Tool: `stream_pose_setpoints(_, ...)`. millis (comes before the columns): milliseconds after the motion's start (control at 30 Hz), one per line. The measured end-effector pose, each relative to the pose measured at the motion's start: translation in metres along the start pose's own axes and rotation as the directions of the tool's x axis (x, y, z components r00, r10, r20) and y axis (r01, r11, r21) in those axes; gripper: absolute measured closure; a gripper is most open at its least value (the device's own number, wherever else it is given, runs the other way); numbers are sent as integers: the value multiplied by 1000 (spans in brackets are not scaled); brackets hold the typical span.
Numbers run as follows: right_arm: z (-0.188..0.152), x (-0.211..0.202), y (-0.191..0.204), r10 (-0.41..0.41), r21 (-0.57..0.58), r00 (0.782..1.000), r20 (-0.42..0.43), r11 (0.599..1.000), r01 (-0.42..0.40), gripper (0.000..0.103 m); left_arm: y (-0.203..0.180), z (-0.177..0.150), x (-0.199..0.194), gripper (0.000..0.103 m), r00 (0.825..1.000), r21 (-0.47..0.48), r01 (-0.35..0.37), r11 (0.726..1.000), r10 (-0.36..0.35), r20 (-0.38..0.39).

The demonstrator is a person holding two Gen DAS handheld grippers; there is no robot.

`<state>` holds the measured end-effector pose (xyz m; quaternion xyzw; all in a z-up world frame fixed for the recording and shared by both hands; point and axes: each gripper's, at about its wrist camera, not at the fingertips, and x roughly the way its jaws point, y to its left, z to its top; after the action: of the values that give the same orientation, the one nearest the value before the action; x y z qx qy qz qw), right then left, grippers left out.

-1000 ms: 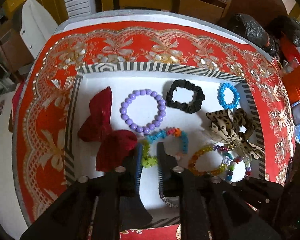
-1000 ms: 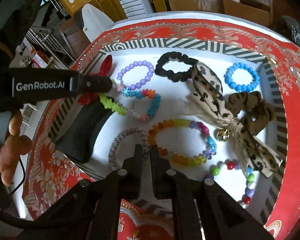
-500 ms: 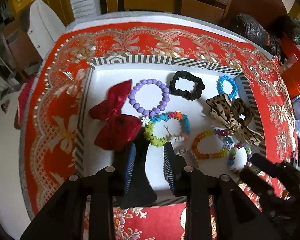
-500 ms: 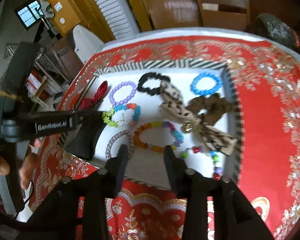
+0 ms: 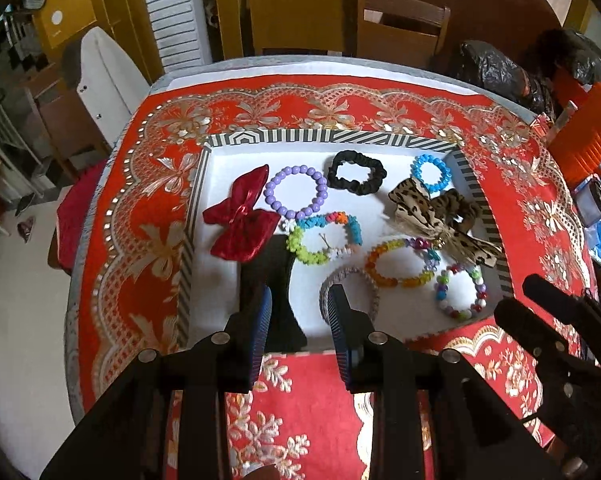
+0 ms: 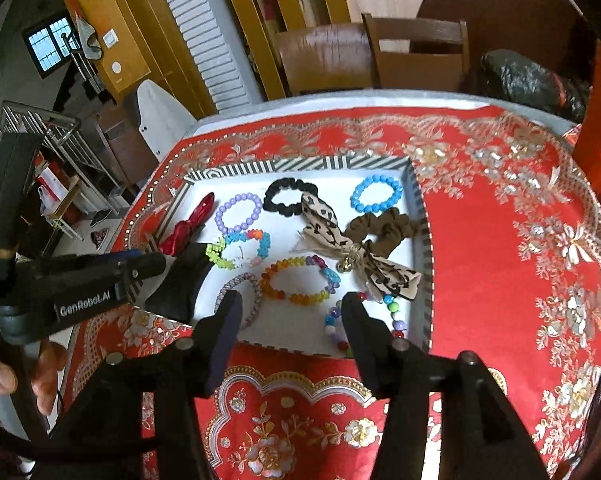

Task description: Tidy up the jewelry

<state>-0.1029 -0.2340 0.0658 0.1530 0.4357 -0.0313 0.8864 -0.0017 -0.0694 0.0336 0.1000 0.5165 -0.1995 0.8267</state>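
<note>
A striped-rim white tray point(image 5: 340, 137) point(image 6: 324, 163) on the red tablecloth holds the jewelry: red velvet bow point(image 5: 242, 216), purple bead bracelet point(image 5: 296, 196), black scrunchie point(image 5: 356, 177), blue bead bracelet point(image 5: 431, 172), leopard bow point(image 5: 440, 222), multicolour bracelets point(image 5: 324, 238) point(image 6: 296, 280), a silver bangle point(image 5: 350, 280) and a black bow point(image 5: 278, 296). My left gripper point(image 5: 300, 320) is open and empty above the tray's near edge. My right gripper point(image 6: 290, 320) is open and empty, back from the tray's near edge.
The red and gold tablecloth point(image 5: 140, 220) covers the table. Wooden chairs point(image 5: 396, 20) stand behind it. Black bags point(image 5: 496, 72) and an orange crate point(image 5: 588, 136) lie at the right. The left gripper and the hand holding it point(image 6: 80, 296) show at the left of the right wrist view.
Both grippers have pulled back and up from the tray, and both have opened. The jewelry lies where it was.
</note>
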Motion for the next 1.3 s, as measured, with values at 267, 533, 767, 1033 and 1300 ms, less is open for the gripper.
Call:
stream_pose_setpoints(267, -8, -15, 13, -21, -1, 1000, 15, 1000, 21, 48, 3, -21, -22, 90, 999, 6, -40, 999, 40, 32)
stream_pose_setpoints(533, -17, -23, 23, -20, -17, 1000, 15, 1000, 20, 46, 10, -36, -38, 90, 997, -7, -61, 998, 61, 52)
stream_pose_setpoints(767, -20, -29, 29, -18, -26, 999, 26, 999, 19, 45, 10, -42, -48, 90, 995, -3, -71, 997, 71, 73)
stream_pose_setpoints(1033, -21, -30, 31, -18, -27, 999, 27, 999, 19, 45, 9, -41, -53, 90, 994, -5, -78, 997, 79, 79)
stream_pose_setpoints(1300, -20, -35, 31, -18, -22, 999, 42, 1000, 19, 45, 6, -38, -55, 90, 993, -5, -72, 997, 72, 90)
